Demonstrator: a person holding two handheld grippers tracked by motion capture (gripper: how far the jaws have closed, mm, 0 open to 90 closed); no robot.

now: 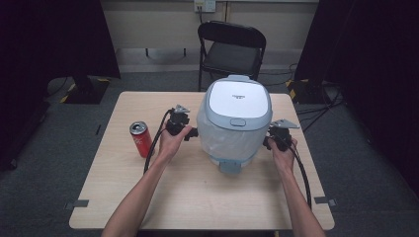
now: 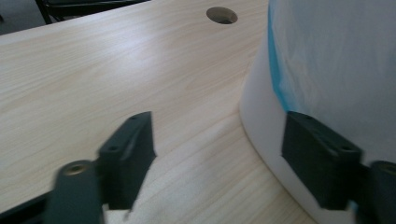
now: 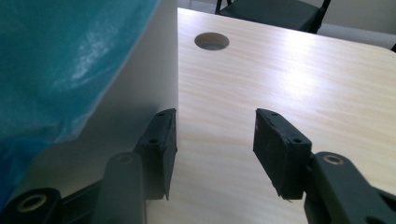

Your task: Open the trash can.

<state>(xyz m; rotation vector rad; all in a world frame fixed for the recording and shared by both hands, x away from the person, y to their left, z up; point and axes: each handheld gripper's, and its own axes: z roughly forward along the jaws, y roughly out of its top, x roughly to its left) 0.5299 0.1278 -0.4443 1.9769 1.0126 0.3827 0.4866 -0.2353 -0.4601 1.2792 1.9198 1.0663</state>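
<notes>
A white and pale-blue rice cooker (image 1: 234, 118) stands at the middle of the wooden table (image 1: 197, 197), lid down, its body wrapped in thin bluish film. My left gripper (image 1: 192, 132) is at its left side and my right gripper (image 1: 269, 140) at its right side, both low by the base. In the left gripper view the left gripper (image 2: 219, 126) is open, with one jaw close against the cooker's white wall (image 2: 261, 116) and the other over bare table. The right gripper (image 3: 215, 119) is open too, one jaw beside the cooker's wall (image 3: 140, 79), nothing between the jaws.
A red drink can (image 1: 141, 138) stands upright left of my left hand. A black folding chair (image 1: 232, 49) sits behind the table's far edge. A round cable hole (image 2: 222, 15) lies in the tabletop behind the cooker, the same cable hole (image 3: 211, 41) showing in the right gripper view.
</notes>
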